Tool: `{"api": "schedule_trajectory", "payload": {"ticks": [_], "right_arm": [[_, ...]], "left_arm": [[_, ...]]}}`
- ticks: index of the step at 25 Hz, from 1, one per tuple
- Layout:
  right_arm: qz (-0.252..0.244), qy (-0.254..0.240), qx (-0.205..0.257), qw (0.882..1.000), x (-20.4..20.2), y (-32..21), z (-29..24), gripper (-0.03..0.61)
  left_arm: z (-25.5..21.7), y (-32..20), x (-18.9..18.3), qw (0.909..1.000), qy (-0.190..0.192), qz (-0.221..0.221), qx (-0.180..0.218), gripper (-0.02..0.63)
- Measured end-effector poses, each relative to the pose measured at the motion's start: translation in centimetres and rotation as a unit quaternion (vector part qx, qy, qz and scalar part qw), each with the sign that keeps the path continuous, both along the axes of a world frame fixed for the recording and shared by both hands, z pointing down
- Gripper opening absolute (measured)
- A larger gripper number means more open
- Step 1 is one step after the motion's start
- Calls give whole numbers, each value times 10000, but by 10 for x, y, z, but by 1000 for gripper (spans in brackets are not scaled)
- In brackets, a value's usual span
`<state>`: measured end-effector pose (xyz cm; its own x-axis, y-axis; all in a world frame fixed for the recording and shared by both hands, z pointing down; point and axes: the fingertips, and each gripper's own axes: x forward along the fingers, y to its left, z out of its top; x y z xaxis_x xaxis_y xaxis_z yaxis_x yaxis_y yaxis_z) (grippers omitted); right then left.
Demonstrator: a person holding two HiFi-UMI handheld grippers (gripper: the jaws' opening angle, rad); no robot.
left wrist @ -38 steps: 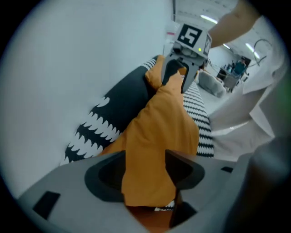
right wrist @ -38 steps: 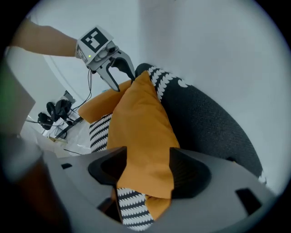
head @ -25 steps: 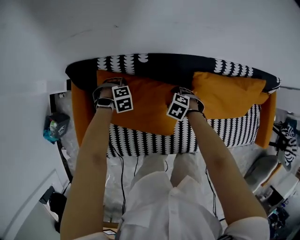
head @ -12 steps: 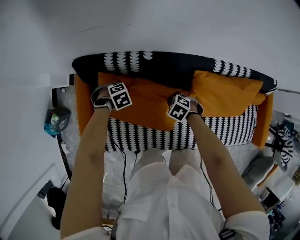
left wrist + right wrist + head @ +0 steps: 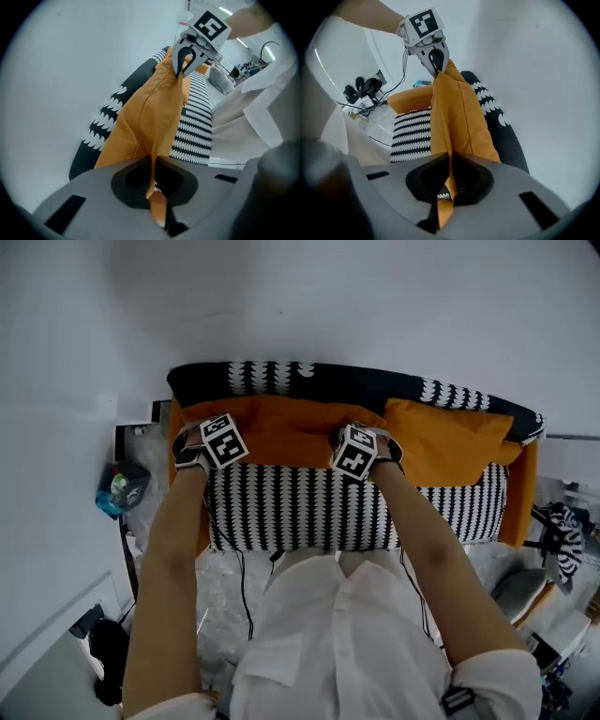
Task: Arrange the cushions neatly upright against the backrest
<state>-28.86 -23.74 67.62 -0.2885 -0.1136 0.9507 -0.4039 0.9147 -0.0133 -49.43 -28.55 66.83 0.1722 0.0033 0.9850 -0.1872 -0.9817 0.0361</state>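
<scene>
L cushion (image 5: 281, 426) sits betw. backrest (image 5: 366, 382) and seat (image 5: 300, 512) front, 2nd cushion (image 5: 445, 442) just R of it.

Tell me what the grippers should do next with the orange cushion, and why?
Probably ease the cushion back and down until it stands against the backrest. The left gripper and right gripper are both shut on its top edge, and it hangs from them in front of the backrest rather than resting there.

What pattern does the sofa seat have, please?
Sofa seat: black-and-white scalloped stripes, clearest in the head view.
</scene>
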Motion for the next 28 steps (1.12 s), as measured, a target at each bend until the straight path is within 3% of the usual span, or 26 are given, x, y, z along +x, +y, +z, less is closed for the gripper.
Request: {"api": "schedule_trajectory", "payload": {"ticks": [4,8,15,19,23,28], "right_arm": [[-319,144,-53,9994,-15,-15,13,20],[-118,35,-173,9998,-22,-32,14,18],[-68,-226,-242,9994,-31,-32,7,21],[42,-107,-27,9999,-25,-35,19,48],[281,-330,77,9990,-19,-48,8,109],[441,-348,213,9982,0,-42,-2,121]], "left_arm": [[20,-4,-17,9989,-211,-406,-96,23],[25,-15,-26,9979,-222,-609,-51,23],[14,-36,-32,9984,-325,-471,39,28],[19,-45,-31,9963,-260,-751,338,71],[20,-44,-25,9963,-180,-696,473,198],[12,-41,-20,9949,-140,-802,597,225]]}}
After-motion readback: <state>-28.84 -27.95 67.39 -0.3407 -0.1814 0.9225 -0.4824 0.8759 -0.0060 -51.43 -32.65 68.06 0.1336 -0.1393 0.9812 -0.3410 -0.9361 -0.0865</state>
